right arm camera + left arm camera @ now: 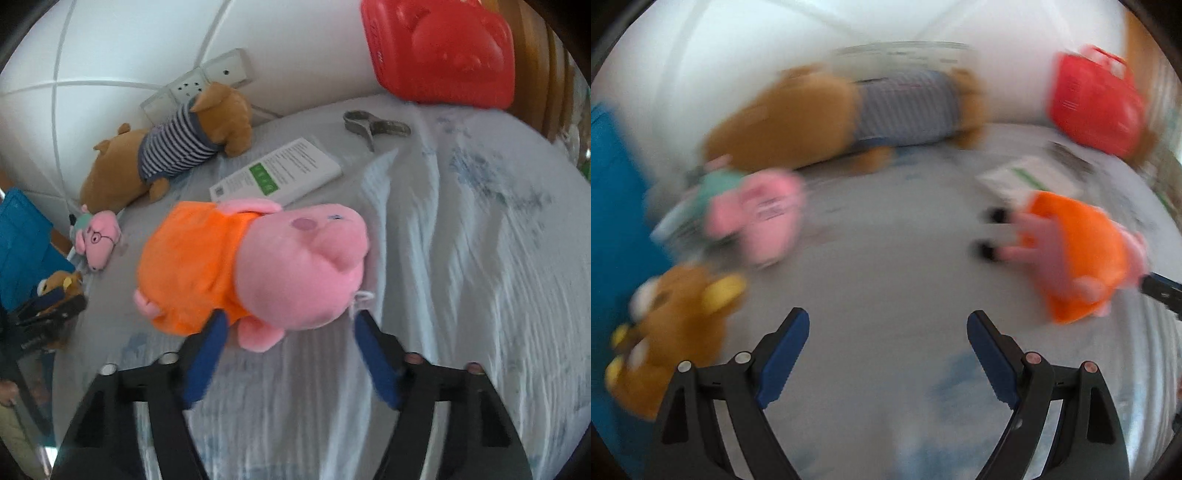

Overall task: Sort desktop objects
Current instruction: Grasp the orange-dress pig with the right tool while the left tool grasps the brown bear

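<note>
My right gripper [290, 319] is shut on a pink pig plush in an orange dress [258, 266] and grips its head end just above the cloth. The same pig [1078, 254] shows at the right of the blurred left wrist view. My left gripper [888, 321] is open and empty over the pale cloth. A small brown bear plush [665, 332] lies to its left. A small pink pig plush with glasses [98, 240] and a brown dog plush in a striped shirt [166, 155] lie further back.
A red plastic case [439, 48] leans at the back right. A white box with a green label [277, 171] and a grey clip [373, 127] lie on the cloth. A blue box [22, 243] stands at the left. A power strip [199, 81] is by the wall.
</note>
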Motion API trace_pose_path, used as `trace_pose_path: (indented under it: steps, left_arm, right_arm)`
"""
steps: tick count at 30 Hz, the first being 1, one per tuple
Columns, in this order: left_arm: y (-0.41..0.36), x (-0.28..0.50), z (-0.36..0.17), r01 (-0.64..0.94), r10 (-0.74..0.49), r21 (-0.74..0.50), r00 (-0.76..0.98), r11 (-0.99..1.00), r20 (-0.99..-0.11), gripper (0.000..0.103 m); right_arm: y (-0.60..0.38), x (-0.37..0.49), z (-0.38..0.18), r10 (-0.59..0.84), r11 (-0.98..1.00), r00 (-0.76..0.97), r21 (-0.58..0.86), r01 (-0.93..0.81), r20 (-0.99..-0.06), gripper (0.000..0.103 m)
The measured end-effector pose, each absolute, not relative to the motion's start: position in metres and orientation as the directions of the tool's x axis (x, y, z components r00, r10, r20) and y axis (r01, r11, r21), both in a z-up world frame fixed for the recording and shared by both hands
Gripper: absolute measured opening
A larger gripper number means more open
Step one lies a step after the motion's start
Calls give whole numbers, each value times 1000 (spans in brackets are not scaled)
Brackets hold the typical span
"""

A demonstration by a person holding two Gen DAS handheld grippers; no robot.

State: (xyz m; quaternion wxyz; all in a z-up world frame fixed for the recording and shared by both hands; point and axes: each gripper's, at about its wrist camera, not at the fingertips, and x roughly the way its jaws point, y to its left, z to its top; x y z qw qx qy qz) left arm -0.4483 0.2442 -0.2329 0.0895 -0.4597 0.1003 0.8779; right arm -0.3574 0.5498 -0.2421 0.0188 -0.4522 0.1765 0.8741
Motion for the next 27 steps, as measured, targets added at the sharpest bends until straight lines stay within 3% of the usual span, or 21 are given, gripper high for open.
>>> trace_pose_path:
  steps: [5, 9, 12, 13, 17, 23, 27]
  left_arm:
    - [171, -450, -223, -75, -147, 231, -573, -970, -806, 88]
    - [138, -463, -223, -49, -243, 325, -559, -945, -792, 88]
    - [123, -473, -236, -55, -309, 393, -524, -918, -794, 88]
    - [119, -477, -242, -57, -323, 407, -512, -912, -796, 88]
    - [119, -495, -268, -79, -351, 445, -497, -892, -793, 103]
    - [129, -512, -299, -111, -373, 489, -508, -865, -777, 103]
    - [127, -511, -295, -84, -348, 457, -530, -886, -773, 98]
  right_arm:
    - [530, -361, -221, -123, -943, -596, 280, -178, -793, 68]
    - [514, -367, -214, -131, -941, -597, 288, -176, -792, 73]
    - [508, -372, -216, -130, -936, -587, 294, -194, -799, 101]
    - [507, -373, -217, -129, -933, -584, 298, -203, -801, 103]
    - [504, -384, -222, -152, -904, -573, 347, -248, -805, 103]
    - [508, -408, -240, -153, -806, -564, 433, -403, -811, 103]
    - [493, -431, -248, -33, -854, -500, 284, -436, -865, 103]
